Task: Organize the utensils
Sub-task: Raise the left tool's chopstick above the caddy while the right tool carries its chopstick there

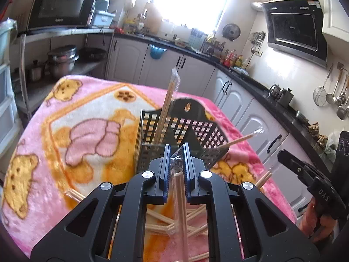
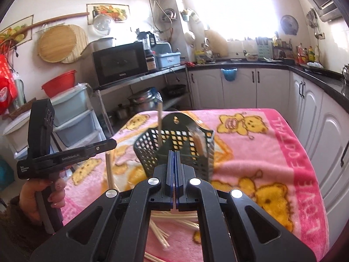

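A black mesh utensil basket [image 1: 196,128] [image 2: 152,144] stands on the pink bear blanket [image 1: 87,113]. One plastic-wrapped chopstick pair [image 1: 166,102] [image 2: 159,120] stands upright in it. A second pair [image 1: 237,141] leans out to the right and looks blurred in the right wrist view [image 2: 198,138]. My left gripper [image 1: 176,152] [image 2: 113,144] hovers in front of the basket, shut on the wrapper end of another wrapped pair [image 1: 180,196] [image 2: 109,170], which dangles below. My right gripper [image 2: 174,155] [image 1: 283,156] is shut with nothing between its fingers. Several loose chopsticks [image 1: 165,220] [image 2: 161,233] lie on the blanket underneath.
White cabinets under a dark counter [image 2: 316,76] run behind and to the right of the table. A shelf with pots [image 1: 61,61], a microwave [image 2: 122,63] and plastic drawers [image 2: 74,118] stand to the left. The blanket's far edge [image 2: 218,111] lies just past the basket.
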{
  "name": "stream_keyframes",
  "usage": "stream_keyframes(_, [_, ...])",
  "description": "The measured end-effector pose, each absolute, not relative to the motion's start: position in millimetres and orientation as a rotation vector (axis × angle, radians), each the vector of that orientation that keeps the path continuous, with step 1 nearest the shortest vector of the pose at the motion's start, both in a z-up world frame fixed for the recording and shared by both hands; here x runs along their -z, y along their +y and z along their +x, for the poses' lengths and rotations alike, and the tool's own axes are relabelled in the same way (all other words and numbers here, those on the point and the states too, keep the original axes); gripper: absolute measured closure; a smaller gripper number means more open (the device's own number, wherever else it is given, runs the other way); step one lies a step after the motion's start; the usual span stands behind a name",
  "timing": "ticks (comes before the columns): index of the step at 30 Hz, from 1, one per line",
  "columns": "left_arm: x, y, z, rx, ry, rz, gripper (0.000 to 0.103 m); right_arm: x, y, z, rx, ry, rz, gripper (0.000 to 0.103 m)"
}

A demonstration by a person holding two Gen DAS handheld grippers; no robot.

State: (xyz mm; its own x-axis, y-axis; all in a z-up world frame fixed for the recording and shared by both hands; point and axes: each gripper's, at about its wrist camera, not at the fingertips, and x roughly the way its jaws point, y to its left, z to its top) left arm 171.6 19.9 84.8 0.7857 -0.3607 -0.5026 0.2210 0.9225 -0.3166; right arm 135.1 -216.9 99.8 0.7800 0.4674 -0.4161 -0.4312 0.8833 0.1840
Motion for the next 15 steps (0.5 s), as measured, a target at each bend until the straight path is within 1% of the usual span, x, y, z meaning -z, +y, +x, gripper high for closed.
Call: stream_keyframes(15, [-125, 16, 166, 0.386, 0.516, -0.223, 0.1, -131, -195, 130, -0.529, 0.409, 0.026, 0.102])
